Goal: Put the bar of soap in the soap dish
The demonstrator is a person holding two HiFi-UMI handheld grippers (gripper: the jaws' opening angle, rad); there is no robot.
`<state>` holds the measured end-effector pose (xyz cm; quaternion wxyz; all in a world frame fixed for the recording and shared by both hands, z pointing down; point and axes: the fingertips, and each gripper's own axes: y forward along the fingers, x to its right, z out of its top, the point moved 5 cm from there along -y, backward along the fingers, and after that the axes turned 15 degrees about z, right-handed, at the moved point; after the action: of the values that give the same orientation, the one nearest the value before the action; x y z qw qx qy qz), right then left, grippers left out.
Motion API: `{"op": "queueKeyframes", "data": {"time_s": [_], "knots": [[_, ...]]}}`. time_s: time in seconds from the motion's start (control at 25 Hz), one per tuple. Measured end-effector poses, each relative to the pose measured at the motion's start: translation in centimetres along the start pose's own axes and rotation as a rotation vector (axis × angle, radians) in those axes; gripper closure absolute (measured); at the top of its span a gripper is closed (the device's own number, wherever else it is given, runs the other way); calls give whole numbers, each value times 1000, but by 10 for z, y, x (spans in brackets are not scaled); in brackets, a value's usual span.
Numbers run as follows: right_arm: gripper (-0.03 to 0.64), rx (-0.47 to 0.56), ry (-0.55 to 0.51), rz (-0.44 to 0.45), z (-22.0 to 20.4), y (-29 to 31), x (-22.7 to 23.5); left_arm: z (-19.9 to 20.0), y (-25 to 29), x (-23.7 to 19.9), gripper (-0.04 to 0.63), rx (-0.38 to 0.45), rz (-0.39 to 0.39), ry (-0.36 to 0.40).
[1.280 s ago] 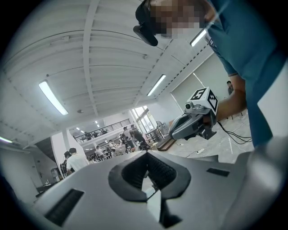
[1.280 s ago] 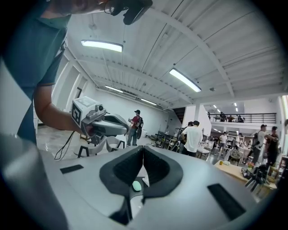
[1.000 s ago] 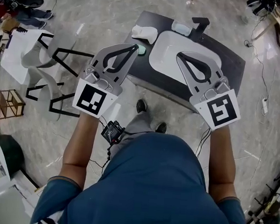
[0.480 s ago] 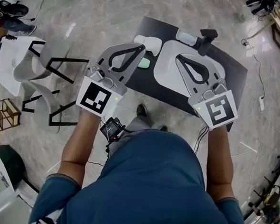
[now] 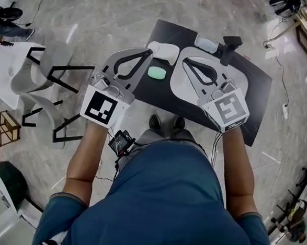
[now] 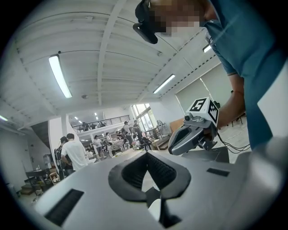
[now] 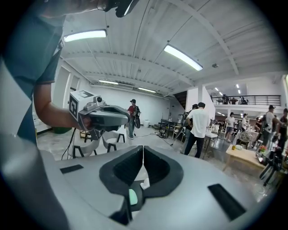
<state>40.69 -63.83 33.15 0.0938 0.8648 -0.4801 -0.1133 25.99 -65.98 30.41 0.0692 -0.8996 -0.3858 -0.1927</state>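
Observation:
A pale green bar of soap [image 5: 156,72] lies on the black table [image 5: 151,93], left of a white sink basin [image 5: 177,86]. A white rounded dish-like thing [image 5: 164,51] lies just beyond the soap, and a second pale dish [image 5: 206,43] sits by the black faucet [image 5: 230,46]. My left gripper [image 5: 149,52] hovers just left of the soap and is shut on nothing; its jaw tips [image 6: 146,153] meet. My right gripper [image 5: 185,62] hangs over the basin's left part, also shut and empty [image 7: 143,147]. A sliver of the green soap [image 7: 133,196] shows below its jaws.
White chairs with black frames [image 5: 43,80] stand on the marble floor left of the table. Cables trail on the floor at the right [image 5: 285,110]. Several people stand far off in the hall [image 7: 198,128]. The person's feet [image 5: 164,124] are at the table's near edge.
Both grippers have come lower and nearer the table. The right one has shifted left over the basin; the left tip now sits beside the soap. Both jaws stayed shut.

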Motion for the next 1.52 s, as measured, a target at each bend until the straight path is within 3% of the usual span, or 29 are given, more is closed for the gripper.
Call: {"op": "queueKeyframes", "data": {"time_s": [0.16, 0.72, 1.08, 1.52], "knots": [[601, -16, 25, 83, -17, 20, 2, -2, -5, -5, 594, -28, 31, 24], [593, -147, 119, 283, -91, 101, -1, -30, -28, -23, 594, -107, 132, -26], [448, -300, 185, 381, -154, 148, -7, -49, -32, -32, 594, -139, 147, -52], [304, -550, 163, 451, -237, 191, -17, -73, -36, -38, 594, -194, 157, -86]]}}
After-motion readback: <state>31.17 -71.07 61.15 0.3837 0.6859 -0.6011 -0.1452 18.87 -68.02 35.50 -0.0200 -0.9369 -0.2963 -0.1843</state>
